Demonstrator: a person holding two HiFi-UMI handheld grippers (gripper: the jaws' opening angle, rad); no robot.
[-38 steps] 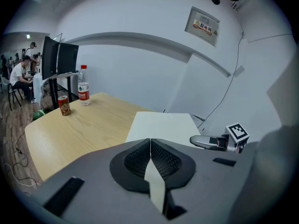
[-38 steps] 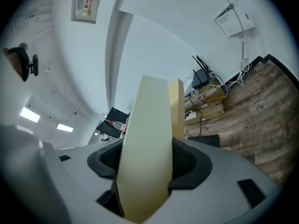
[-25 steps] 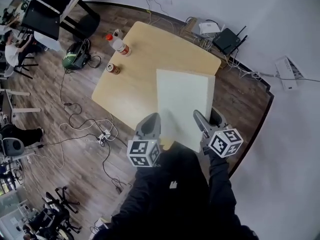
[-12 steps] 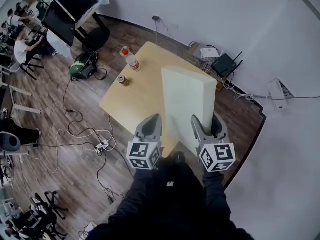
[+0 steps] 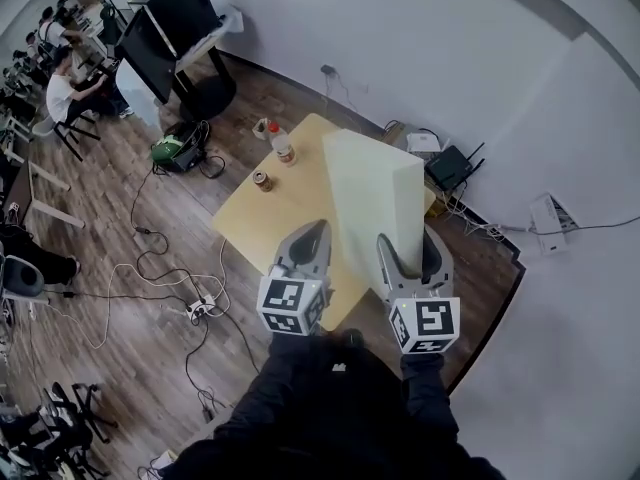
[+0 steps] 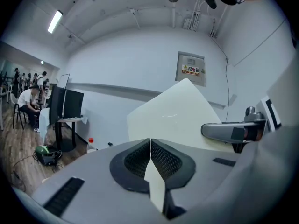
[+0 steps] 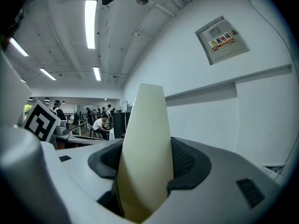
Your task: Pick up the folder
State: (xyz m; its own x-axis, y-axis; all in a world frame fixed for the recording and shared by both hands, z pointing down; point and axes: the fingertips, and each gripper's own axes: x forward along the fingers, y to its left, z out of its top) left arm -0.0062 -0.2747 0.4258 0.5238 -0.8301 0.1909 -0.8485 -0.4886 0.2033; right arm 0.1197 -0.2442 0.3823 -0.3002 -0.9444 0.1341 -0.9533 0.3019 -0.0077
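The white folder (image 5: 375, 193) is held up above the wooden table (image 5: 262, 218), tilted steeply with its far edge high. My left gripper (image 5: 314, 236) is shut on the folder's thin near-left edge (image 6: 156, 181), and the sheet fans out ahead of its pads (image 6: 175, 118). My right gripper (image 5: 398, 256) is shut on the thicker near-right side, where the folder (image 7: 145, 129) fills the gap between the jaws. From the left gripper view the right gripper (image 6: 230, 130) shows beside the folder. The left gripper's marker cube (image 7: 41, 120) appears in the right gripper view.
On the table's far left stand a bottle (image 5: 283, 148) and a can (image 5: 263, 178). A router (image 5: 450, 168) and cables lie on the floor by the wall. A black monitor stand (image 5: 170, 28) and seated people (image 5: 65, 93) are at the far left.
Both grippers have risen with the folder, lifting it off the table and tipping it toward upright. The right gripper has rolled, and the table now looks smaller and farther below.
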